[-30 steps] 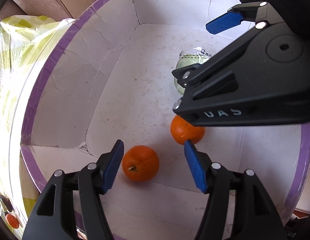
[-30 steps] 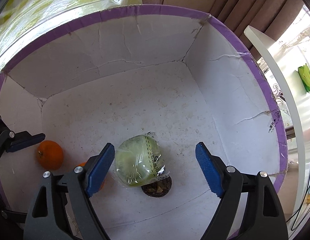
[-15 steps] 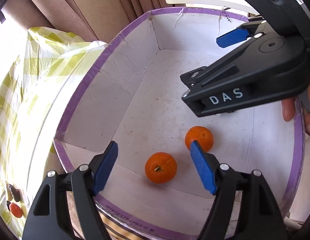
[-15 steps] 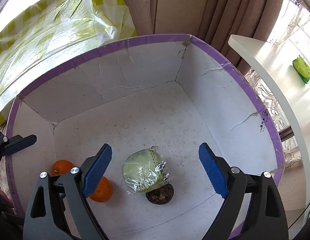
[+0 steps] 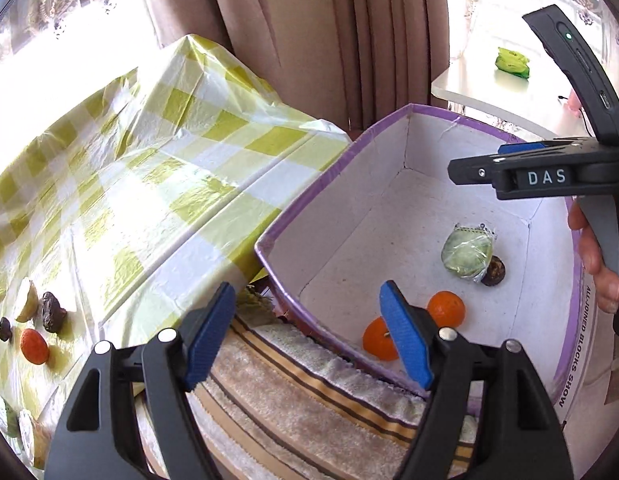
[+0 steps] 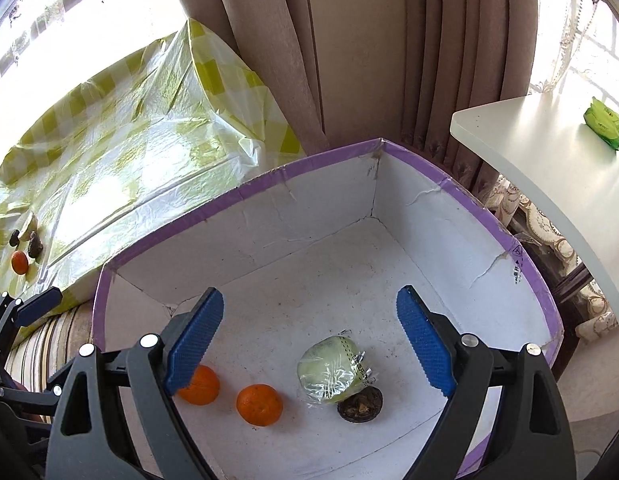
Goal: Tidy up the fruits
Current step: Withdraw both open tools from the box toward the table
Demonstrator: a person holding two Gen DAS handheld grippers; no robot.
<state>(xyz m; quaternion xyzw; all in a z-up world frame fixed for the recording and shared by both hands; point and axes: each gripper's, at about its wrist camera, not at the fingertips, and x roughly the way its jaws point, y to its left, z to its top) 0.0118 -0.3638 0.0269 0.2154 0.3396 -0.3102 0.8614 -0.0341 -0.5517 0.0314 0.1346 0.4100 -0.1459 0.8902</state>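
A white box with a purple rim [image 6: 237, 194] [image 5: 309, 184] holds two oranges [image 6: 259, 405] [image 6: 201, 386], a plastic-wrapped green fruit [image 6: 329, 368] and a dark round fruit [image 6: 359, 404]. The same oranges [image 5: 447, 308] [image 5: 375, 344] and wrapped fruit [image 5: 465, 256] show in the left wrist view. My left gripper [image 5: 309, 340] is open and empty, above the box's near-left rim. My right gripper [image 6: 309, 340] is open and empty, above the box. More fruit lies on the checked tablecloth: an orange [image 5: 34, 346] and dark pieces [image 5: 51, 312].
The green-checked tablecloth [image 5: 129, 160] covers the table left of the box. A striped towel [image 5: 309, 400] lies under the box's near side. Brown curtains [image 6: 369, 60] hang behind. A white side table [image 6: 549, 160] with a green packet [image 6: 603, 124] stands at the right.
Both grippers have risen up and back out of the box, still open and empty. The left one has swung left, so the table and its fruit come into view.
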